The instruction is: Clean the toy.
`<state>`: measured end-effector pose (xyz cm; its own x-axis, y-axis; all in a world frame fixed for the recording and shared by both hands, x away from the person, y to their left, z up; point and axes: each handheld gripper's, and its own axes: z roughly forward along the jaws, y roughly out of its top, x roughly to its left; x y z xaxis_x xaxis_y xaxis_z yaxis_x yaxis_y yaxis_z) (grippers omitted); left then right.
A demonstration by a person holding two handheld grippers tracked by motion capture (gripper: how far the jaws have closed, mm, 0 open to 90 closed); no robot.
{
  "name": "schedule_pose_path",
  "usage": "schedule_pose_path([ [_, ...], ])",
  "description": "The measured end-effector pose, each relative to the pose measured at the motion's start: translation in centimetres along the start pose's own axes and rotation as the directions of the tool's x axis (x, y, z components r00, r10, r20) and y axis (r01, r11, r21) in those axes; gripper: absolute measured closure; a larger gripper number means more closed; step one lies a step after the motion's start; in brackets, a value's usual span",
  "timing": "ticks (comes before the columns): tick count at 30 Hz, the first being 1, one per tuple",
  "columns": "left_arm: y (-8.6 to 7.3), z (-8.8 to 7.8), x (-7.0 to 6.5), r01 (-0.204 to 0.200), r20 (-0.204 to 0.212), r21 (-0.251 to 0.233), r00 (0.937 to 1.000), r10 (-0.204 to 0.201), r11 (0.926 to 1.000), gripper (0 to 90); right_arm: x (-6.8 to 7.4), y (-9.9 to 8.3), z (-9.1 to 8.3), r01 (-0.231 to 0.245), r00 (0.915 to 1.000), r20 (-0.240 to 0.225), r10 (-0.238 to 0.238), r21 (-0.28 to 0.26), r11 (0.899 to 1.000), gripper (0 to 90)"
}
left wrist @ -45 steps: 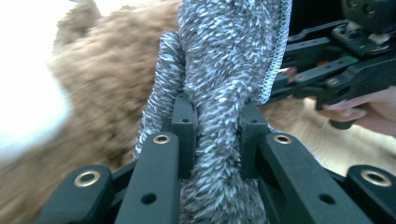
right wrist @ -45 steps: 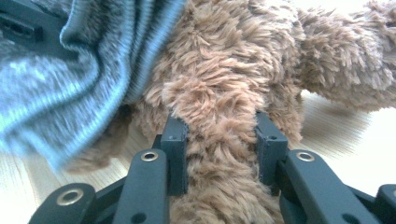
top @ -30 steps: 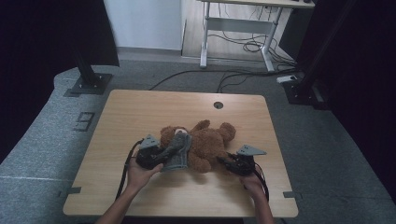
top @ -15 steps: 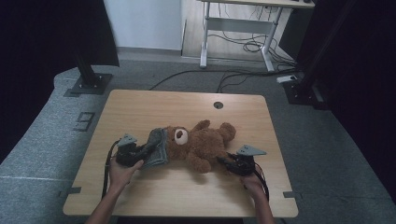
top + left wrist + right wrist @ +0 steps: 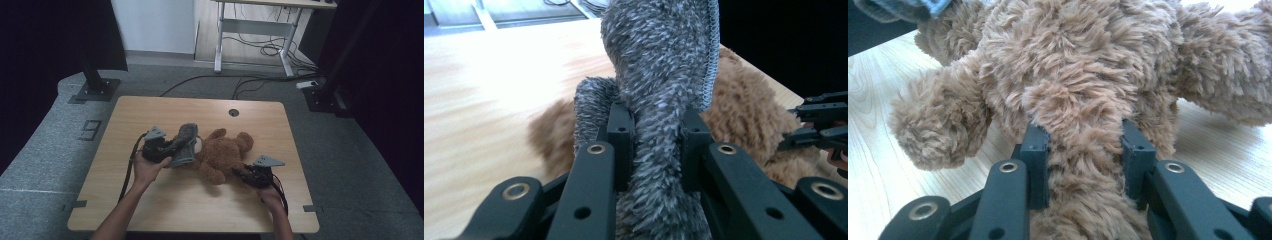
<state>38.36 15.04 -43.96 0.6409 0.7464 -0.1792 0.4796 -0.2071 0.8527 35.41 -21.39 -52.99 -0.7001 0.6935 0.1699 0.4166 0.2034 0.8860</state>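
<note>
Left gripper (image 5: 176, 148): jaws clamped on a fold of grey fuzzy cloth (image 5: 185, 145), pads pressing it from both sides. In the left gripper view the cloth (image 5: 659, 100) rises straight up from between the jaws, stitched edge on its right side. I can't tell what kind of garment it is.

Teddy bear (image 5: 222, 155), brown, lies on the wooden table (image 5: 150, 110) just beyond the left gripper's tips, and the grey cloth sits against its head end. In the left gripper view the bear (image 5: 744, 130) shows behind and to the right of the cloth, with the other gripper at the far right edge.

Right gripper (image 5: 240, 173): jaws closed on a limb of the bear, fur bulging between the pads. In the right gripper view the bear (image 5: 1073, 65) lies directly ahead of the jaws, a rounded paw to their left resting on the table (image 5: 878, 165), and a bit of blue-grey fabric at the top left corner.

My two grippers sit at opposite ends of the bear, left at the head end, right at the leg end, well apart.
</note>
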Motion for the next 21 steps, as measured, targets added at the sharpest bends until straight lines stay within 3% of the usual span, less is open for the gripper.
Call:
schedule_pose_path([
  [3, 1.1, 0.9, -0.5, -0.026, -0.005, 0.003, 0.9996, 0.026, 0.9997, 73.2, 0.0, 0.0, 0.0, 0.001, 1.0, 0.0, -0.001, 0.0, 1.0, 64.1],
  [9, 2.0, 2.2, 0.3, -0.008, -0.01, 0.032, 0.9999, 0.008, 0.9995, 72.6, 0.0, 0.0, 0.0, 0.004, 1.0, 0.0, -0.004, 0.0, 1.0, 64.1],
  [17, 0.4, 2.6, 1.4, 0.042, 0.024, 0.067, 0.9988, -0.044, 0.9968, 72.9, 0.1, 0.0, 0.0, 0.013, 0.9999, 0.0, -0.013, 0.004, 1.0, 62.1],
  [21, -0.4, 2.3, 1.5, 0.039, 0.018, 0.072, 0.999, -0.04, 0.9966, 73.3, 0.3, 0.0, 0.0, 0.007, 0.9999, 0.01, -0.007, 0.003, 1.0, 55.3],
])
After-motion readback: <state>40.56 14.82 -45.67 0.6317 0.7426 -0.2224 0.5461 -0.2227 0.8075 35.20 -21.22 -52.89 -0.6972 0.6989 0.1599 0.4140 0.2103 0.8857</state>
